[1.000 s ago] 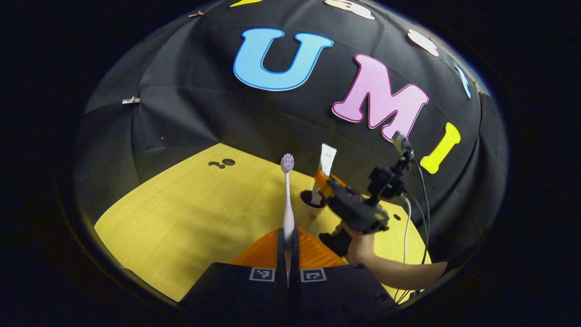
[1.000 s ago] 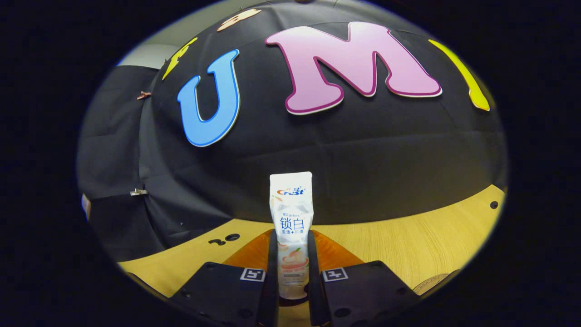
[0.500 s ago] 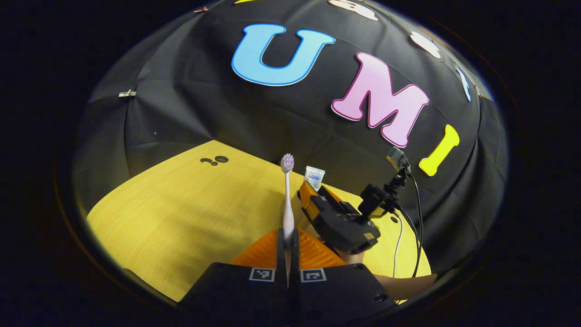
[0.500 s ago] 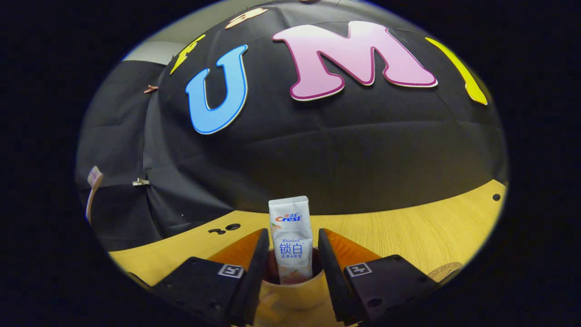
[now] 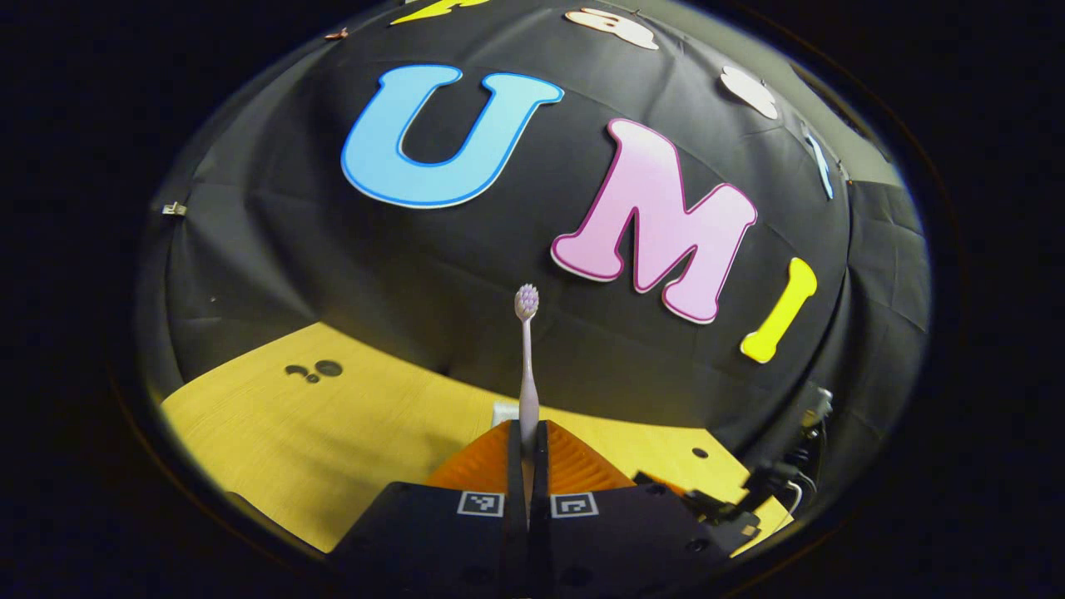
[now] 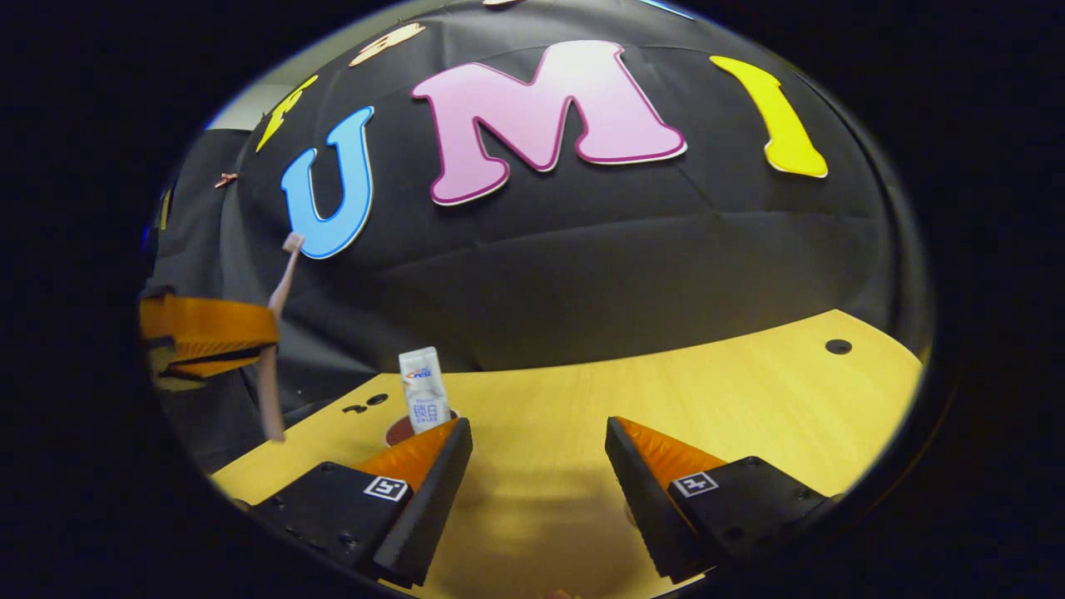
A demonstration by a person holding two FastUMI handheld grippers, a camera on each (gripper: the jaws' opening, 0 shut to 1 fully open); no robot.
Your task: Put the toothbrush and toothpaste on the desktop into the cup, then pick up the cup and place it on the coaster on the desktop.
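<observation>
One toothbrush point(image 5: 526, 358) clamped in left gripper point(image 5: 527, 466) fingers; one toothpaste point(image 6: 423, 399) in cup point(image 6: 398, 433); right gripper point(image 6: 537, 482) fingers wide, empty.

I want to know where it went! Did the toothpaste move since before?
Yes. The toothpaste went down, out of the right gripper, and now stands in the cup on the yellow desk, left of those open fingers.

Even, fairly bright light falls on the tabletop point(image 6: 707, 391), with no glare on its wood. A soft shadow lies on it just ahead of the right tongs point(image 6: 537, 491). Both views are sharp at the centre and bend strongly toward the rim, where they darken.
</observation>
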